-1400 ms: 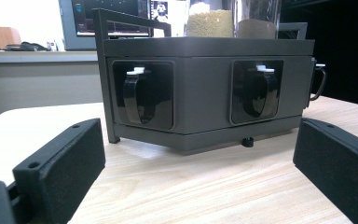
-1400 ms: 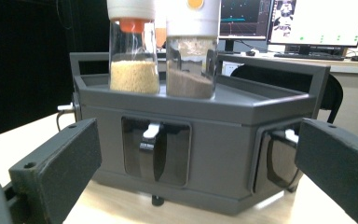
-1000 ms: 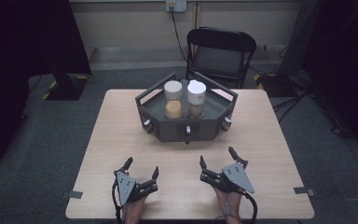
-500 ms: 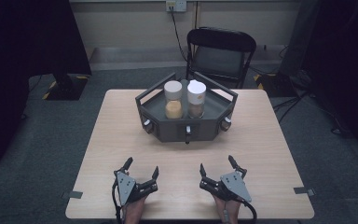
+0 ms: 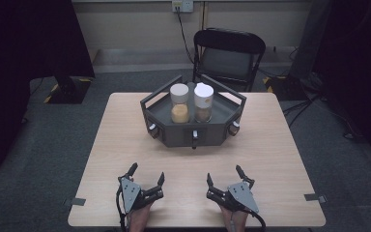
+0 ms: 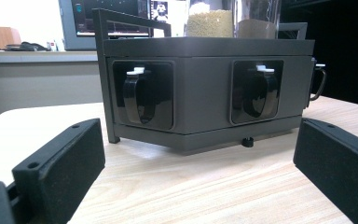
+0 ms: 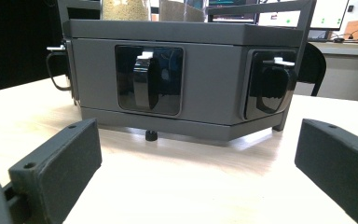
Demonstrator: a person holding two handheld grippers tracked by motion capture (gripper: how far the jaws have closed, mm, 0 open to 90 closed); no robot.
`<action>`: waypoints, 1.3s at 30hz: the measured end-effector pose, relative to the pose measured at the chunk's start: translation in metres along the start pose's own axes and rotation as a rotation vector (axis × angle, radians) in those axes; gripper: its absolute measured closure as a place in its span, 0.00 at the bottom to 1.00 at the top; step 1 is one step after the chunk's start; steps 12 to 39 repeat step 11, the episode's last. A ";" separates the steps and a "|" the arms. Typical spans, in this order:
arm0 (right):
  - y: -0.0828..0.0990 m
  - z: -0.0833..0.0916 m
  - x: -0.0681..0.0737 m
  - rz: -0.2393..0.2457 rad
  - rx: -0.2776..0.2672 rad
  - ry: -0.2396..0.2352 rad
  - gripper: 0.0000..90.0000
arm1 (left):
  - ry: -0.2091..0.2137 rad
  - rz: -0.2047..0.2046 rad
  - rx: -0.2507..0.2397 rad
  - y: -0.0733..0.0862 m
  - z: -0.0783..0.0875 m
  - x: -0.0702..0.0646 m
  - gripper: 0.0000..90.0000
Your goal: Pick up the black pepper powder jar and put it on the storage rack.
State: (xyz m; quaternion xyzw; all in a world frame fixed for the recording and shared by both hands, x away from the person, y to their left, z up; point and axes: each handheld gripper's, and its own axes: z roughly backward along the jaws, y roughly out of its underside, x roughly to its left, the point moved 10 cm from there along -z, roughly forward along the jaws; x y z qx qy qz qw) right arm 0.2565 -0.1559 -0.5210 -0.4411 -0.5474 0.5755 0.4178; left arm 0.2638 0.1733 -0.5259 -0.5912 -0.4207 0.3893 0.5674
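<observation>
Nothing legible anywhere here. The monitor [image 6: 107, 18] behind the grey rack [image 6: 205, 88] glows with windows, but its lettering is too small and blurred to read, and the rack's front panels and the jars carry no labels.

I see a pale wooden table [image 5: 280, 159] carrying a dark grey hexagonal tray [image 5: 174, 133] toward its 12 o'clock edge. At 7 and 5 o'clock my left gripper [image 5: 148, 175] and right gripper [image 5: 224, 175] rest on the wood.
</observation>
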 end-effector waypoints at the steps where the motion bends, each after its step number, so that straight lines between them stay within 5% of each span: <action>1: 0.000 0.000 0.000 -0.004 -0.001 0.001 0.00 | 0.000 0.000 0.000 0.000 0.000 0.000 0.01; 39: 0.001 0.001 -0.001 -0.024 -0.013 0.002 0.00 | 0.000 0.000 0.000 0.000 0.000 0.000 0.01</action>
